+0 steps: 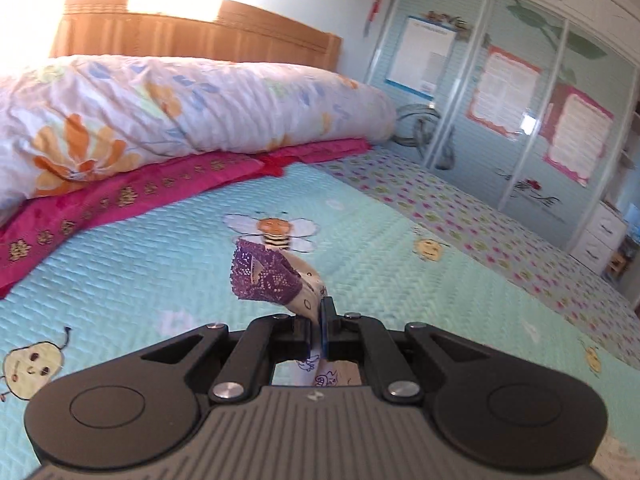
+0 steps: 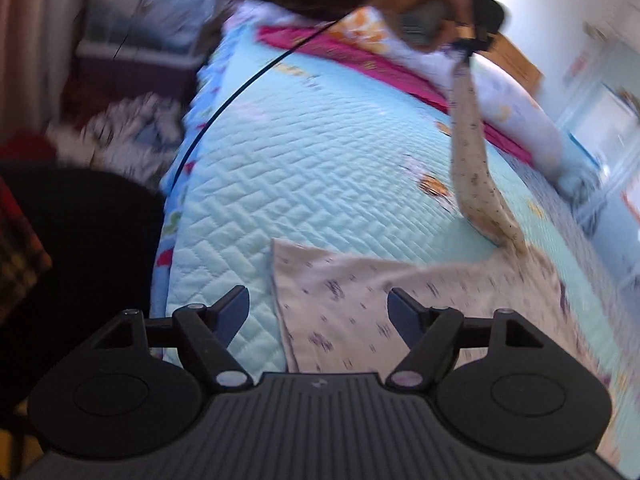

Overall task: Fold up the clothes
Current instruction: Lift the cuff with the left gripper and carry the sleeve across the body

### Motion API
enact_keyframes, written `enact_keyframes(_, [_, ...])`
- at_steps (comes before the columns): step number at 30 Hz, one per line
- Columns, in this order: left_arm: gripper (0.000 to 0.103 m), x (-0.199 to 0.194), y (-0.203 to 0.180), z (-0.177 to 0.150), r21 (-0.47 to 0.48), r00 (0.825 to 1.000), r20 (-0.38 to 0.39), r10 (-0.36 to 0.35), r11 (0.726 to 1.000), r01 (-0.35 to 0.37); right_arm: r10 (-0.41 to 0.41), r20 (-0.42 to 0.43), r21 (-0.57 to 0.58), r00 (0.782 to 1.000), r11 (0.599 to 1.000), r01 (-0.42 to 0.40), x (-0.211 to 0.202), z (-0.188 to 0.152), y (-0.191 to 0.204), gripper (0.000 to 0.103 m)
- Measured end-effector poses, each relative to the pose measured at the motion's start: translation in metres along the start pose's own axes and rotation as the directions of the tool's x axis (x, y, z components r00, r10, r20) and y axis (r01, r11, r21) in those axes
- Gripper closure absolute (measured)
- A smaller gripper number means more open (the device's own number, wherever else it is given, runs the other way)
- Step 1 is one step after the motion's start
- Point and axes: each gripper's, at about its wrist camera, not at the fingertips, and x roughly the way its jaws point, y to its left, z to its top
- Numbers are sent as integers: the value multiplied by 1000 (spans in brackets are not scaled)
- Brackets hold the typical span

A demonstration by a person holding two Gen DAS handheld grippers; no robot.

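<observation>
Your left gripper [image 1: 319, 328] pinches the garment's [image 2: 360, 292] purple cuff [image 1: 264, 276] above the bedspread [image 1: 160, 272]; your right gripper [image 2: 318, 312] stands wide, empty, over the garment.

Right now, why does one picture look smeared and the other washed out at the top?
Right wrist view: motion blur streaks the printed garment and the room's edges. Left wrist view: sunlight glare bleaches the headboard; the fisheye lens curves the wardrobe doors.

Both wrist-mounted, angled down, close over the bed [image 1: 120, 272]; left faces headboard [image 1: 192, 36] at 11 o'clock; bed [image 2: 304, 152] shared.
</observation>
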Motion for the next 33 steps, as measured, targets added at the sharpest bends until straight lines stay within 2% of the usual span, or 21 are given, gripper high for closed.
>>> enact_keyframes(2, [100,8,11,3,-21,1000,-19,22,1000,-22,-4,-26,-61,1000,998,3,11,9,10,28])
enact_keyframes(4, [100,11,14,2,-20,999,-34,18,1000,-19,-14,-72,-87,997,996,8,25,15,16,42])
enact_keyframes(8, [100,13,11,-2,15,999,-42,-9,1000,9,-24,-124,-105,992,994,10,42,23,23,55])
enact_keyframes(14, [100,17,5,-1,24,998,-54,-40,999,41,-95,-150,-165,984,984,70,57,34,39,56])
enact_keyframes(18, [100,16,0,4,22,997,-57,-47,999,48,-181,-144,-227,973,963,145,65,35,57,58])
enact_keyframes(21, [100,12,-8,9,37,997,-54,-50,998,52,-187,-132,-242,974,958,151,68,33,64,86])
enact_keyframes(22, [100,11,-11,11,41,997,-53,-52,998,54,-184,-129,-239,974,959,150,68,31,66,93])
enact_keyframes(23, [100,10,-15,13,46,997,-51,-56,997,58,-184,-123,-237,975,960,151,68,30,67,94])
enact_keyframes(28, [100,2,-37,24,76,996,-35,-78,994,80,-176,-81,-105,981,980,167,57,31,50,98])
enact_keyframes(31, [100,-5,-54,29,103,993,-24,-113,988,115,-137,-44,108,990,984,141,42,33,22,98])
enact_keyframes(33, [100,-13,-71,31,131,988,-17,-155,979,156,-107,-18,266,994,958,108,34,26,-1,98])
